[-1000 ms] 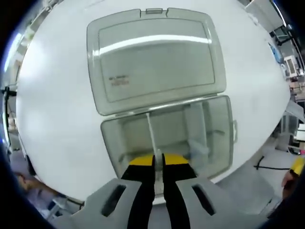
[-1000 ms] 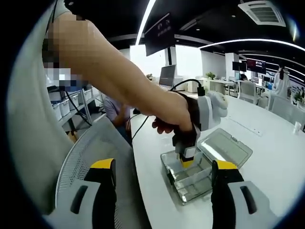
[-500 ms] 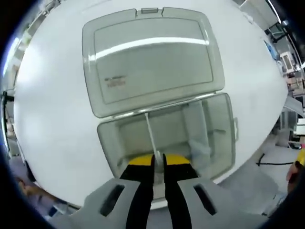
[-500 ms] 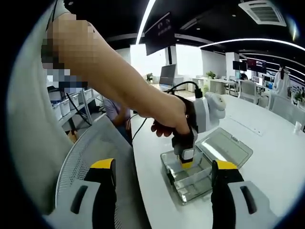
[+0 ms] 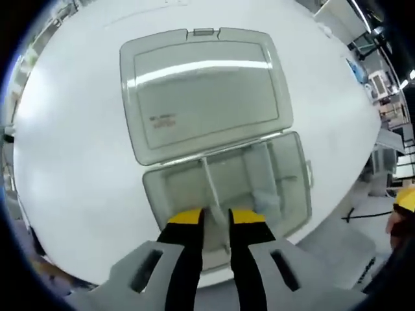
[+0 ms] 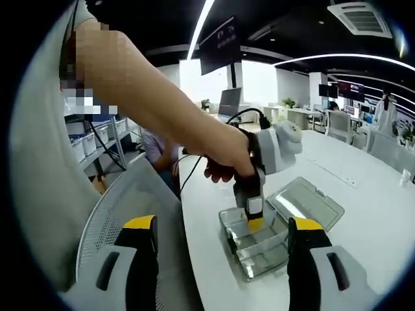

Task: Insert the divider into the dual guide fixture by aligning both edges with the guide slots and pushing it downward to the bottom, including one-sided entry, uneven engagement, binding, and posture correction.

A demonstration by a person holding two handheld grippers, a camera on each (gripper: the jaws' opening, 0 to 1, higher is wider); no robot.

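A: Where is the divider [image 5: 213, 186]?

B: It stands upright in the clear box [image 5: 293, 194], running from the hinge side toward the near wall, between two compartments. In the left gripper view its near end sits between the yellow tips of the left gripper [image 5: 216, 219].

A: Is it gripped?

B: I judge not. The jaws stand slightly parted, a visible gap on each side of the thin plate, so they seem to hold nothing.

A: So how far along is the job?

B: Both ends look engaged in their slots and the plate looks level, with no tilt that I can see. I take it as seated or nearly so. Whether it touches the bottom I cannot tell; the clear walls hide that. What may be left is a last push down and a check for binding.

A: And the lid [image 5: 204, 91]?

B: Folded flat on the white table [image 5: 65, 149], beyond the hinge.

A: What does the right gripper view add?

B: The setting. It shows a hand [image 6: 224, 159] holding the left gripper nose-down over the box at the table's edge, and the office behind. The right gripper [image 6: 224, 259] hangs well apart from the box, jaws wide open and empty. The slots and the divider's line are too small there; the left gripper view gives those.
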